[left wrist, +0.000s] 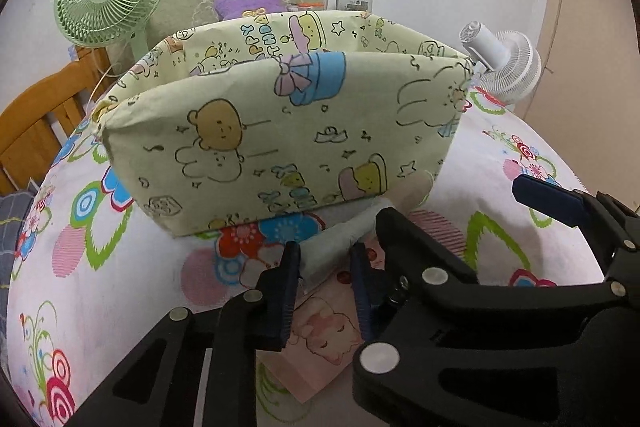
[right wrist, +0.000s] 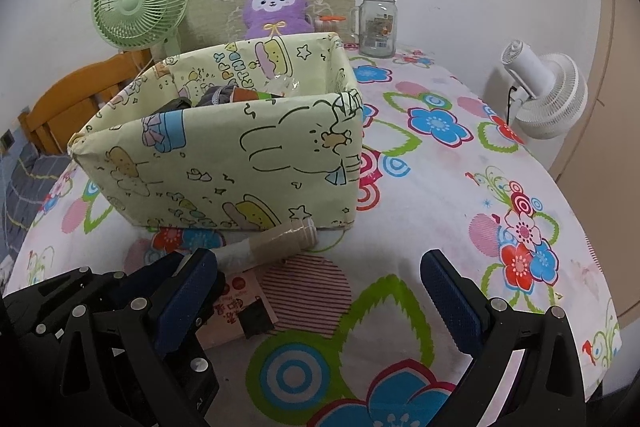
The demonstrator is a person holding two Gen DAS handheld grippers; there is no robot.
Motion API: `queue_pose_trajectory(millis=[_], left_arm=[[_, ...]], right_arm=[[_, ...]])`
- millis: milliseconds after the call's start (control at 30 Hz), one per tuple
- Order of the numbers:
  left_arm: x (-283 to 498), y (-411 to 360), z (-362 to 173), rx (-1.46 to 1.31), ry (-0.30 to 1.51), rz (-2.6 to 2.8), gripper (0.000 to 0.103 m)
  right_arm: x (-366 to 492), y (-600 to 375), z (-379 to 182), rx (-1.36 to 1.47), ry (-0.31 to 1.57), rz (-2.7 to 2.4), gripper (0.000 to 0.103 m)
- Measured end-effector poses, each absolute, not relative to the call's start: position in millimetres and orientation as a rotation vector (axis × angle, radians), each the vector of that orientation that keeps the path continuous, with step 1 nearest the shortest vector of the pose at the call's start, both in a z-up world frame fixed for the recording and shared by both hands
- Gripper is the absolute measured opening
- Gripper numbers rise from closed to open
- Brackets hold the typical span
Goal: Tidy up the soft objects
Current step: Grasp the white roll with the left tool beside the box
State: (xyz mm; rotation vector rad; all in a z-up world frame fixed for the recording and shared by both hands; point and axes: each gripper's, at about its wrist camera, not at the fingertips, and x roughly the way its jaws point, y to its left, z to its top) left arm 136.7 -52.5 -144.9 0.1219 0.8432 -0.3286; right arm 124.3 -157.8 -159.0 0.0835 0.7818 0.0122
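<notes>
A rolled sock (left wrist: 340, 247) lies on the bench (left wrist: 120, 267) just in front of the fabric box (left wrist: 280, 131), partly over a pink packet (left wrist: 320, 343). The left claw (left wrist: 325, 287) is narrowed around the roll's near end, its pads seemingly touching it. A firm hold should be secured before lifting, and the roll carried over the box wall without snagging. The claw is angled steeply downward. The right claw (right wrist: 320, 299), wide open and empty, is held beside it.
</notes>
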Motion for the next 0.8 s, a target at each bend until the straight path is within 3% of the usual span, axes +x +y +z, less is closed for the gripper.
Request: queue_pose_trajectory(millis=[500,800], left_arm=[[104.9,-64.3,-141.9,0.009,0.878,-0.273,0.024],[104.6,-72.2,-136.6,0.085,0.837,-0.276,0.028]], right_arm=[[104.0,-178.9,-155.3,0.100,0.769,0.058,0.103],[103.0,-190.2,-155.5,0.126,0.773,0.038,0.103]])
